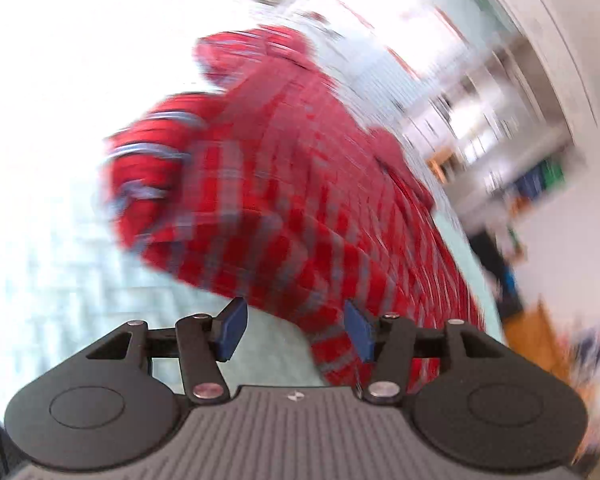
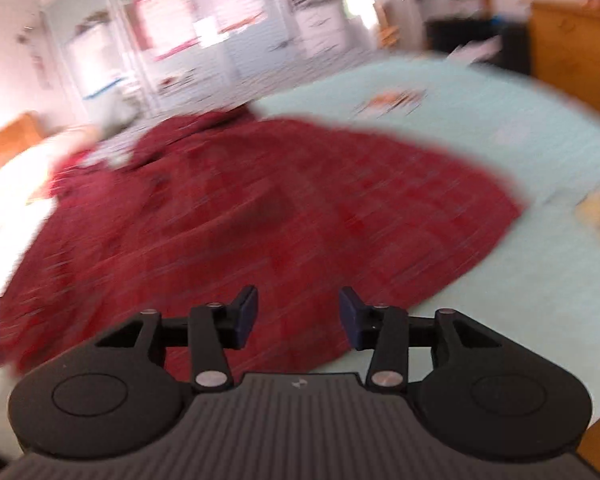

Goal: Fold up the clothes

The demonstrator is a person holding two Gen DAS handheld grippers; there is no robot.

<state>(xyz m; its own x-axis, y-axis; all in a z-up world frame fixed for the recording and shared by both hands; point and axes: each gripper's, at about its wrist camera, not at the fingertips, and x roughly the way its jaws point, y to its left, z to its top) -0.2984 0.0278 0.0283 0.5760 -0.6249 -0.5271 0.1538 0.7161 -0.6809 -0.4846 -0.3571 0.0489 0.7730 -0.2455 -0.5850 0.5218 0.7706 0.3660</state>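
Shirt (image 2: 236, 216) lies ahead of both open, empty tongs, left (image 1: 296, 330) and right (image 2: 299, 316); grip opposite edges on the bed (image 2: 500, 152).

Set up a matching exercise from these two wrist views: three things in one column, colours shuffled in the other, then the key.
Things:
1. shirt
2. bed cover
3. pads of the left claw, one at

Colours:
A. blue
B. red plaid
C. pale mint green

Pairs: 1-B, 2-C, 3-A
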